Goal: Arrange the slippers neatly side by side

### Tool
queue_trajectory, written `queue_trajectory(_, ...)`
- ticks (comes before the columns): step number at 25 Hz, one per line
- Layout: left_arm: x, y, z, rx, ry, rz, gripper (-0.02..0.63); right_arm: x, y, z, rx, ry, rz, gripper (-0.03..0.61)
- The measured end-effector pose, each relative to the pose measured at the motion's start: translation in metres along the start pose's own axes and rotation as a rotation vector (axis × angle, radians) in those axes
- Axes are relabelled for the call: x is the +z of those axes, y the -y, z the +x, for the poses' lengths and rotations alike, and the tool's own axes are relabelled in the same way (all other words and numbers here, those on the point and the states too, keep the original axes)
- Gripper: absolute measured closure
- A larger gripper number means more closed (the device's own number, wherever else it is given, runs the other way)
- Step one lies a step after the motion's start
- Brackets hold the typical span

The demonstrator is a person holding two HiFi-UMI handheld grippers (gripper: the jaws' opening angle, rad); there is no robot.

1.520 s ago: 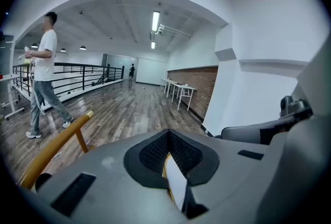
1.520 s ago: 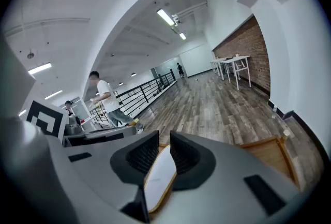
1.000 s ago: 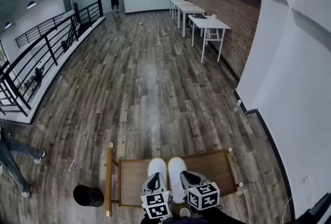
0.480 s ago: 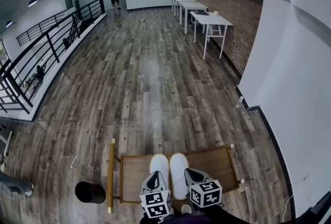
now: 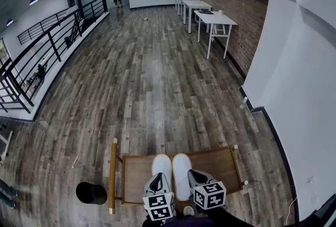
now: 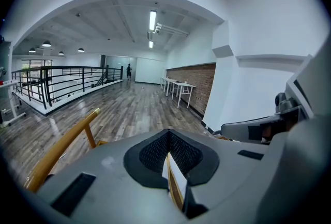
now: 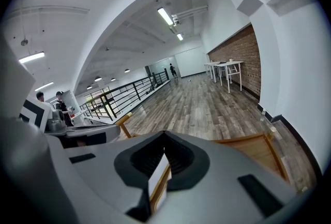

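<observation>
Far left, a black round object (image 5: 91, 193) sat on the floor beside the low wooden stand (image 5: 135, 177). On the stand, the left slipper (image 5: 161, 164) lay toe away from the person, and the right slipper (image 5: 182, 164) was just beside it, parallel, with the toes about level. The pair already looked neat.

The left gripper (image 5: 157, 177) sat over the left slipper's heel with its jaws together. A white strip and the wood edge showed under them, but I couldn't tell whether they pinched the slipper. The right gripper (image 5: 193, 175) was at the right slipper's heel side, jaws also closed tight, and no view showed a clear grip.

Handling is a judgement: both slippers looked thin, white, soft and light, likely floppy if lifted by one end, and likely to slide easily on the smooth wood. The best hold would probably be the heel edge or the sole rim, not the toe cover, which could crush.

No brand or text was readable on the slippers. The only print was the square black-and-white markers on the left cube (image 5: 159, 206) and the right cube (image 5: 210, 195). Far right, the white tables (image 5: 212, 20) showed no legible writing.
</observation>
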State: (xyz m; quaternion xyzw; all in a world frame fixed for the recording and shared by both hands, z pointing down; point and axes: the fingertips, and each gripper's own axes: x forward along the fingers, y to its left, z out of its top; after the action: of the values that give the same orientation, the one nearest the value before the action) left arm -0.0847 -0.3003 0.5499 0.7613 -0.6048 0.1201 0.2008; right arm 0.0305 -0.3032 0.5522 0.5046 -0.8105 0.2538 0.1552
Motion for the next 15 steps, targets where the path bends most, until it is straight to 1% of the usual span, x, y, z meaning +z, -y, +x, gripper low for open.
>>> queue_trajectory(15, -0.0012, 0.0, -0.0019, 0.004, -0.004, 0.002, 0.614, -0.0016, -0.0008, 0.0003, 0.007, -0.012, 0.002, 0.58)
